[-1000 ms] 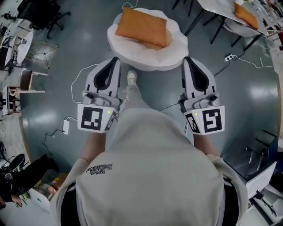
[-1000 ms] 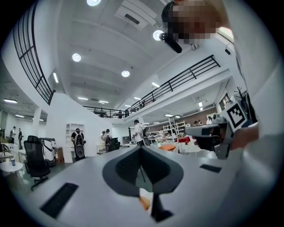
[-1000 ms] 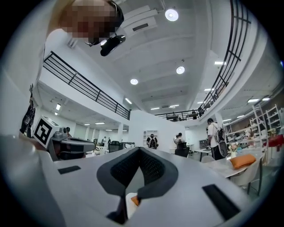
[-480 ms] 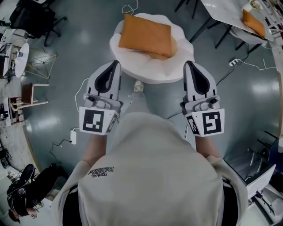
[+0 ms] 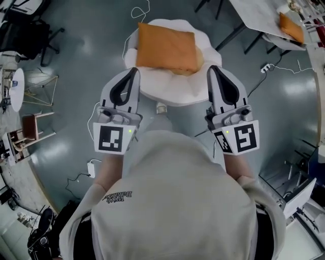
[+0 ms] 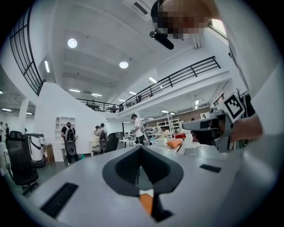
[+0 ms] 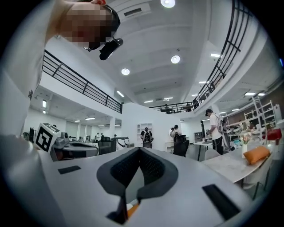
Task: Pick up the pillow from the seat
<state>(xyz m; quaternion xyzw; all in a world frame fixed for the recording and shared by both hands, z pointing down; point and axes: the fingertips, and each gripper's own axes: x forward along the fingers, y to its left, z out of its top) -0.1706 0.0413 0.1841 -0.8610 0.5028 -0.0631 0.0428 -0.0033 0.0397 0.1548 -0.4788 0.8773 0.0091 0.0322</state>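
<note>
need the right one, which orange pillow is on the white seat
The big orange fabric pillow on the white round seat straight ahead; the smaller orange pillow lies on a table, upper right.

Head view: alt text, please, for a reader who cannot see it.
An orange pillow lies on a round white seat. Seen from above, a person holds the left gripper and right gripper out toward it, both shut and empty.

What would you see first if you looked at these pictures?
The bright orange pillow pops out first, lying on a round white seat at the top of the head view. Next come the left gripper and right gripper, grey, shut and empty, one at each side of the seat's near edge. A second pillow, also orange, lies on a table at the top right.
</note>
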